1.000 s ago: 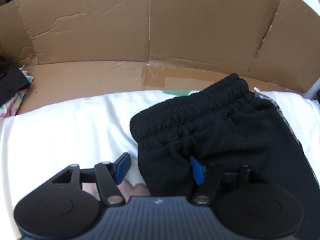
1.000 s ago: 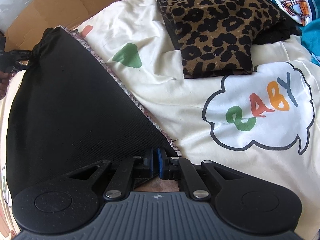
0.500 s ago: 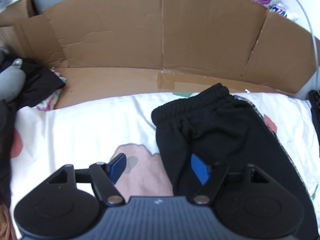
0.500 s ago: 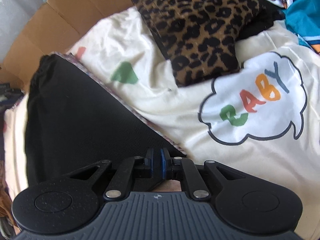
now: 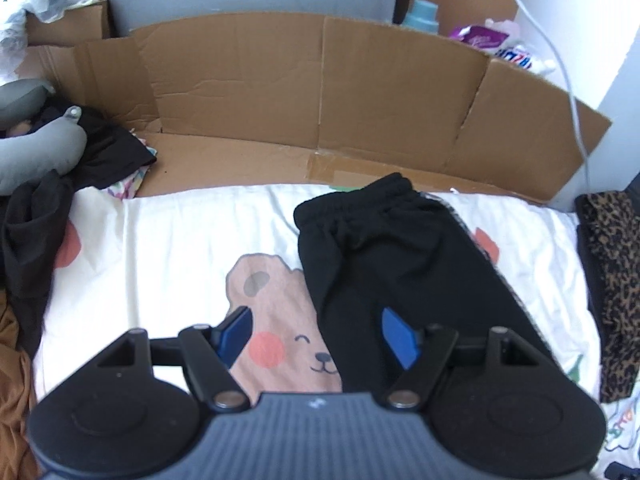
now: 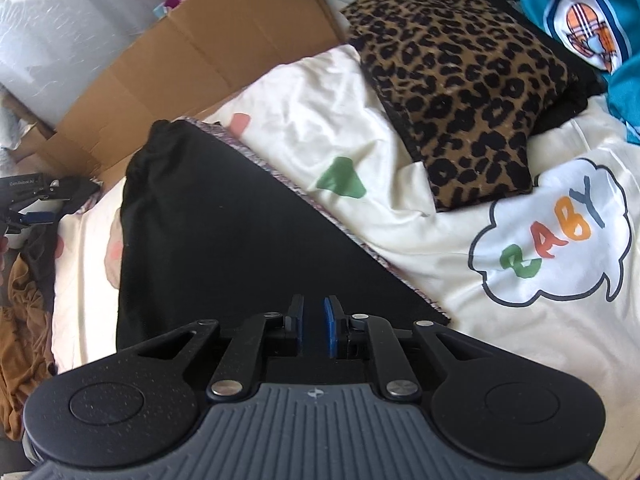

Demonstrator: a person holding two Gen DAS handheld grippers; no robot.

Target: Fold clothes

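Observation:
A black garment (image 5: 400,264) with an elastic waistband lies folded flat on the cartoon-print sheet (image 5: 160,260); its waistband points toward the cardboard. My left gripper (image 5: 316,332) hovers above the garment's near left edge and the bear print, jaws wide open and empty. In the right wrist view the same garment (image 6: 240,248) spreads out ahead, with a patterned trim along its right edge. My right gripper (image 6: 313,328) sits over its near end, jaws parted by a narrow gap with no cloth pinched between them. The left gripper (image 6: 28,216) shows at the far left of that view.
A cardboard wall (image 5: 320,100) stands behind the bed. A folded leopard-print piece (image 6: 460,80) lies to the right, with a teal garment (image 6: 592,20) beyond it. Dark clothes (image 5: 40,220) and a brown cloth (image 5: 12,360) are heaped at the left.
The left gripper has backed away and risen, so more of the bed shows. The right gripper's jaws, shut on the garment's corner before, have parted slightly and let it go.

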